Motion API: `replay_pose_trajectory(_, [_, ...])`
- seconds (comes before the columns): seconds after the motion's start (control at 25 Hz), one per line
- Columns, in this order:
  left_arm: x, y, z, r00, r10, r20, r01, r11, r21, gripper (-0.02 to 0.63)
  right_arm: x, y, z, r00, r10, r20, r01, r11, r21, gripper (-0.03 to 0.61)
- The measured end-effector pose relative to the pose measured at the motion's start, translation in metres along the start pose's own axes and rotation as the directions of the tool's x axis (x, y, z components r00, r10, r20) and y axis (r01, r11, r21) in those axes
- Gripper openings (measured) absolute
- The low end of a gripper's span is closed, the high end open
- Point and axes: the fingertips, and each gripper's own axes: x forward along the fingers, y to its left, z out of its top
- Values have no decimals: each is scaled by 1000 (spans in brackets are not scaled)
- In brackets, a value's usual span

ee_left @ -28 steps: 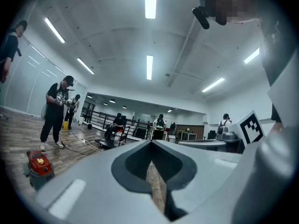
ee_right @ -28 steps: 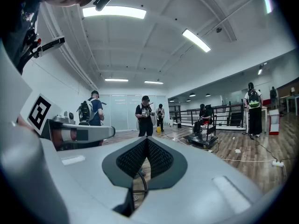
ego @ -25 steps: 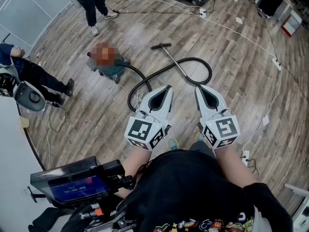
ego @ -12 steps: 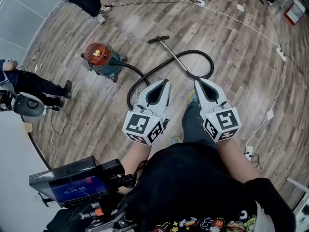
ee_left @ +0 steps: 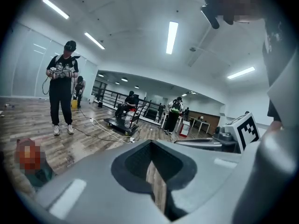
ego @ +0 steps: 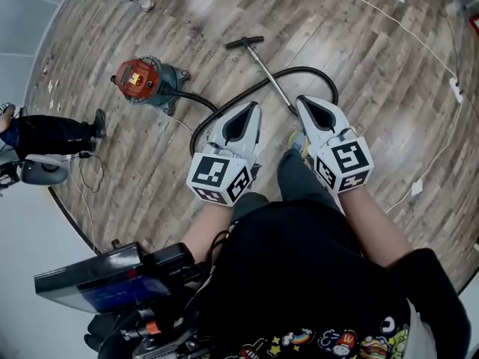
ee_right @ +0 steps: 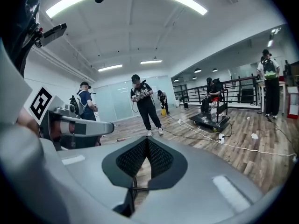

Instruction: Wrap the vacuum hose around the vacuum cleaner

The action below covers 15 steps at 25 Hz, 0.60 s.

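The vacuum cleaner (ego: 142,83), red on top with a teal body, stands on the wood floor at upper left of the head view. Its black hose (ego: 224,111) runs right from it and loops round (ego: 329,88) to a metal wand (ego: 269,77) ending in a floor head (ego: 245,43). My left gripper (ego: 253,108) hovers over the hose's middle, shut and empty. Beside it my right gripper (ego: 301,102) is above the wand's near end, also shut and empty. In each gripper view the jaws meet at the tip (ee_left: 150,143) (ee_right: 146,139).
A seated person (ego: 45,129) is at the left edge and another person's feet (ego: 146,2) at the top. A white cable (ego: 404,32) crosses the floor at right to a power strip (ego: 417,188). A screen device (ego: 97,283) hangs at lower left.
The holder has stepped forward: vacuum, hose and wand now lie closer under both grippers. Both grippers stay shut and side by side.
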Motion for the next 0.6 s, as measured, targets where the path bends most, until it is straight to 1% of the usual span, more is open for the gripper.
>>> replay_pose_trajectory(0.08, [34, 13, 11, 1000, 9, -12, -9, 1000, -12, 2, 25, -29, 11, 1000, 9, -15, -9, 1000, -1, 25])
replay_pose_trajectory(0.16, [60, 25, 19, 1000, 15, -25, -15, 1000, -6, 2, 44, -53, 20, 1000, 8, -21, -7, 1000, 9, 25])
replay_pose_trajectory(0.32, [104, 55, 24, 998, 31, -52, -32, 999, -17, 1, 77, -87, 22, 999, -3, -43, 4, 1000, 18, 25])
replay_pose_trajectory(0.48, [145, 96, 6, 993, 24, -119, -30, 999, -44, 2, 113, -105, 8, 996, -35, -81, 38, 998, 42, 25])
replay_pose_trajectory(0.6, [180, 131, -27, 983, 23, -185, -36, 997, -70, 2, 145, -119, -19, 991, -69, -112, 75, 996, 49, 25])
